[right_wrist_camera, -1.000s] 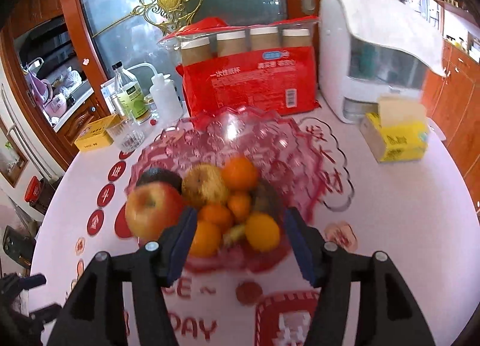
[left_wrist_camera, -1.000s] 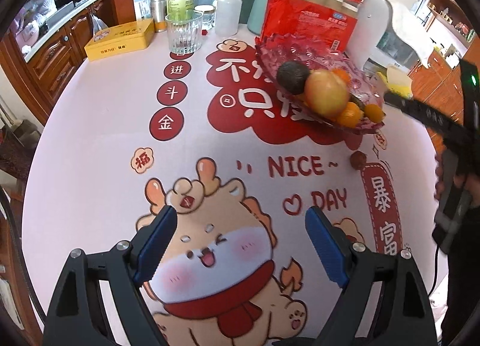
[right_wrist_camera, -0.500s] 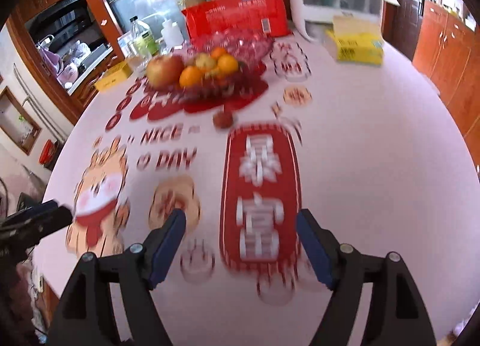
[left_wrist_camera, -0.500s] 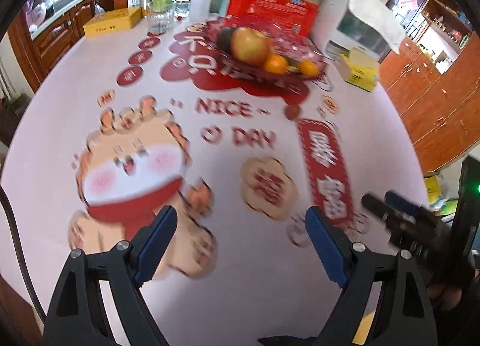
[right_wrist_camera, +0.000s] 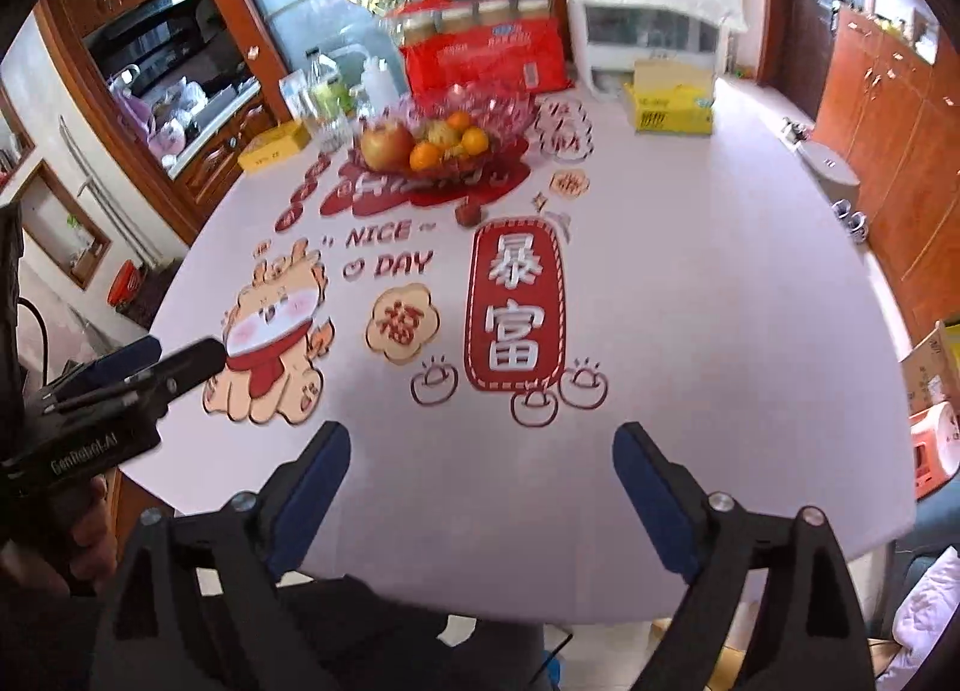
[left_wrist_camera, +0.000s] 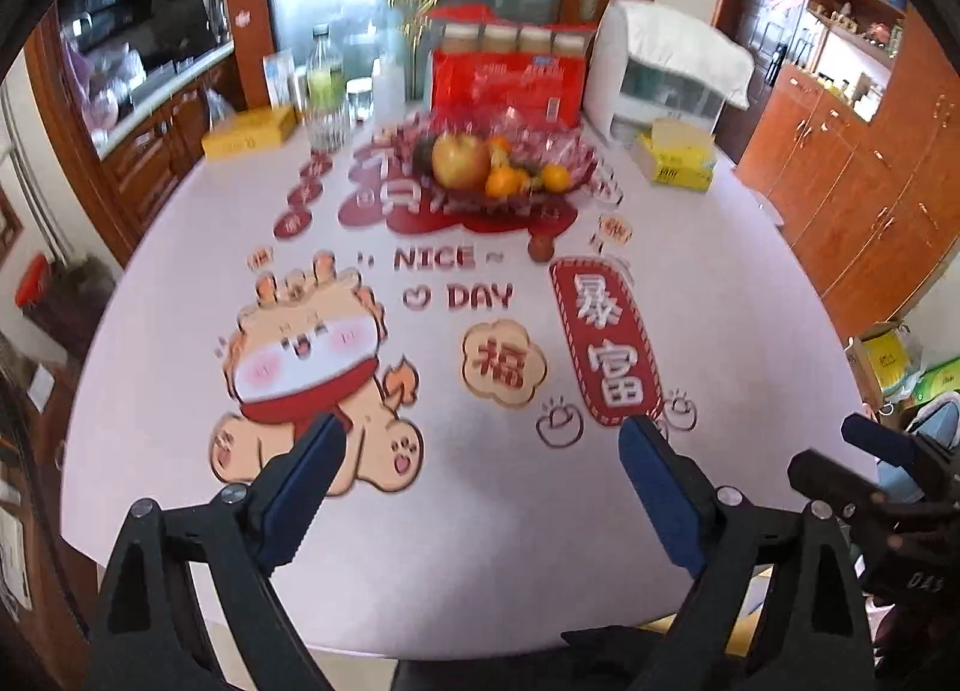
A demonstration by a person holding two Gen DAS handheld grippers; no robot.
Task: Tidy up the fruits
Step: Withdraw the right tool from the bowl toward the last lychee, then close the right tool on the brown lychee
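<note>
Both grippers have pulled back from the fruit bowl (left_wrist_camera: pixel 510 163) to the near edge of the table (left_wrist_camera: pixel 720 301); earlier the right one hung right over the fruit, and now the bowl sits far off at 12 o'clock in both views.

Left gripper (left_wrist_camera: pixel 480 487) hovers over the near table edge, its 2 blue pads spread wide and opening further, nothing between them. Right gripper (right_wrist_camera: pixel 480 487) is the same: jaws opening, wide apart, only bare tablecloth beneath.

In the bowl lie a large apple (left_wrist_camera: pixel 461 160), a dark avocado-like fruit (left_wrist_camera: pixel 423 154) at its 9 o'clock, and several small oranges (left_wrist_camera: pixel 504 180) at its 4 o'clock. 1 small brown fruit (left_wrist_camera: pixel 540 247) rests on the cloth outside the bowl, at the bowl's 6 o'clock, just beside the red banner print (left_wrist_camera: pixel 606 343).

Behind the bowl stands a red pack of cups (left_wrist_camera: pixel 510 85); a yellow tissue box (left_wrist_camera: pixel 678 163) lies at the bowl's 3 o'clock, a yellow tin (left_wrist_camera: pixel 249 133) at its 9 o'clock.
</note>
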